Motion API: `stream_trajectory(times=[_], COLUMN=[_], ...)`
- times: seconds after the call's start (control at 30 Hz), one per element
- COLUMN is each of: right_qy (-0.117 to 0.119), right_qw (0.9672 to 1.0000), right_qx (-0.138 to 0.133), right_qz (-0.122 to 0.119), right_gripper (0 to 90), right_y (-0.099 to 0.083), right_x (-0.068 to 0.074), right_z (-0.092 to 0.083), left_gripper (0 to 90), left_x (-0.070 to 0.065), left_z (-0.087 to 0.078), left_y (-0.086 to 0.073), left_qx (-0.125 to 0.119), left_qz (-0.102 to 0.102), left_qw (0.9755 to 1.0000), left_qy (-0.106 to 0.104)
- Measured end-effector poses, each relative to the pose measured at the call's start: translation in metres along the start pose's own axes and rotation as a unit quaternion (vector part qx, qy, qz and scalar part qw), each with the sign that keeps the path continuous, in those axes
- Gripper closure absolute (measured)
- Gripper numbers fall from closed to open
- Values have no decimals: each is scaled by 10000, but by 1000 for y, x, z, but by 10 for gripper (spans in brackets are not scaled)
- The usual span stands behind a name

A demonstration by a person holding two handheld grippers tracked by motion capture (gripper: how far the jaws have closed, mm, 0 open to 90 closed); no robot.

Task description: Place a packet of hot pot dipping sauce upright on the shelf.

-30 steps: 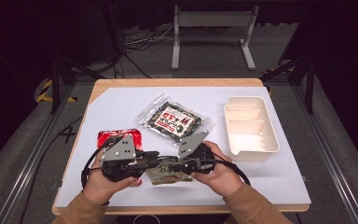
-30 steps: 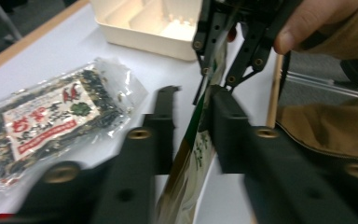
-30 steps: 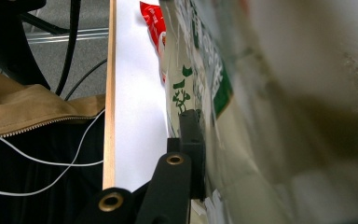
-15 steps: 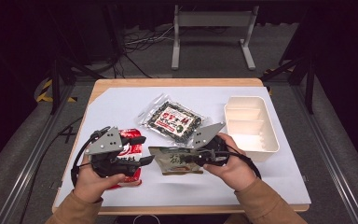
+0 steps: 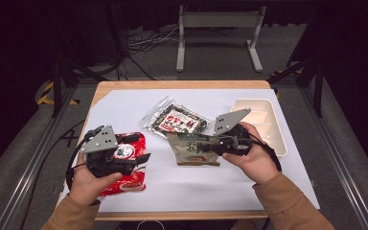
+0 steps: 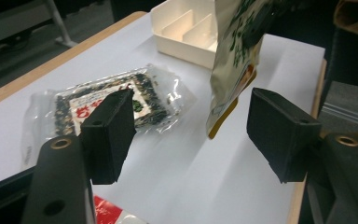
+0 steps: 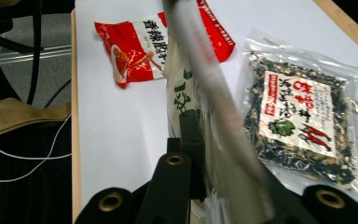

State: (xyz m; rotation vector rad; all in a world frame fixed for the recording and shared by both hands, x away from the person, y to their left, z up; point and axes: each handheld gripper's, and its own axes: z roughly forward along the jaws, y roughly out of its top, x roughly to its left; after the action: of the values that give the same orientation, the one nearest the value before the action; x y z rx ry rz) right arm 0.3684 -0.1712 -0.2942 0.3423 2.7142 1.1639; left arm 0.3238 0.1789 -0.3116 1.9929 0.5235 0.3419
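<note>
Now the right gripper pinches the green-and-tan foil packet mid-frame; the left gripper, just opening, spreads empty at lower left.

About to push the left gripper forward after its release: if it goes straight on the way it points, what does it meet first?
Likely the green-gold pouch hanging from the right gripper, just ahead between the left gripper's open jaws. Depth is unclear; the white tray lies beyond.

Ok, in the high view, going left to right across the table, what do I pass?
Left gripper over the red packet → clear seaweed-mix bag → green-gold packet in the right gripper → white divided tray.
</note>
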Motion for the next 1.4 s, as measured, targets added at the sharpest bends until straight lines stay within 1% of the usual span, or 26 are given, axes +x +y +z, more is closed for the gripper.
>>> stream_trajectory(times=[0.03, 0.13, 0.17, 0.27, 0.33, 0.37, 0.4, 0.5, 0.57, 0.63, 0.67, 0.7, 0.73, 0.77, 0.8, 1.0, 1.07, 1.17, 1.2, 1.27, 1.3, 1.4], right_qy=[-30, -124, -162, -208, -246, -246, -289, -362, -376, -424, -424, -443, -443, -473, -473, -614, -650, -677, -677, -709, -709, -750], right_qw=[10000, 9999, 9999, 9998, 9997, 9997, 9995, 9993, 9992, 9990, 9990, 9989, 9989, 9987, 9987, 9980, 9978, 9976, 9976, 9974, 9974, 9970], right_qx=[-8, -22, -29, -43, -69, -69, -84, -101, -112, -128, -128, -118, -118, -124, -124, -143, -142, -115, -115, -88, -88, -113], right_qz=[4, 2, 19, 27, 43, 43, 50, 87, 90, 91, 91, 139, 139, 121, 121, 45, 11, -38, -38, -127, -127, -140], right_gripper=[897, 897, 897, 897, 897, 897, 897, 897, 897, 897, 897, 897, 897, 897, 897, 897, 897, 897, 897, 897, 897, 897], right_y=[1, 1, 1, 1, 0, 0, 0, -1, -2, -3, -3, -4, -4, -5, -5, -7, -7, -7, -7, -7, -7, -7], right_x=[-2, -7, -10, -16, -21, -21, -25, -32, -34, -42, -42, -46, -46, -51, -51, -65, -70, -76, -76, -83, -83, -89], right_z=[-2, -9, -11, -17, -21, -21, -26, -32, -33, -38, -38, -41, -41, -44, -44, -55, -58, -62, -62, -66, -66, -69], left_gripper=[320, 314, 312, 305, 304, 304, 304, 303, 302, 300, 300, 300, 300, 300, 300, 299, 299, 299, 298, 297, 297, 297], left_x=[2, 4, 6, 9, 9, 10, 11, 12, 12, 13, 14, 14, 14, 15, 15, 17, 17, 18, 18, 20, 20, 23], left_z=[-1, -2, -3, -4, -4, -4, -4, -3, -4, -4, -4, -5, -5, -5, -6, -10, -12, -14, -14, -15, -15, -17], left_y=[-1, -2, -3, -4, -4, -5, -5, -6, -6, -7, -7, -8, -8, -9, -10, -14, -15, -17, -17, -18, -19, -21], left_qx=[21, 18, 14, 25, 28, 30, 40, 46, 40, 45, 49, 50, 50, 53, 57, 59, 39, 60, 60, 78, 86, 107], left_qz=[-13, -28, -66, -92, -109, -121, -129, -150, -159, -169, -159, -197, -197, -209, -221, -292, -318, -362, -362, -352, -383, -407], left_qw=[10000, 10000, 9999, 9998, 9998, 9998, 9998, 9997, 9997, 9997, 9997, 9996, 9996, 9996, 9995, 9993, 9991, 9988, 9988, 9987, 9985, 9981], left_qy=[54, 94, 136, 170, 177, 181, 176, 170, 165, 172, 182, 180, 180, 202, 210, 247, 293, 329, 329, 367, 390, 449])
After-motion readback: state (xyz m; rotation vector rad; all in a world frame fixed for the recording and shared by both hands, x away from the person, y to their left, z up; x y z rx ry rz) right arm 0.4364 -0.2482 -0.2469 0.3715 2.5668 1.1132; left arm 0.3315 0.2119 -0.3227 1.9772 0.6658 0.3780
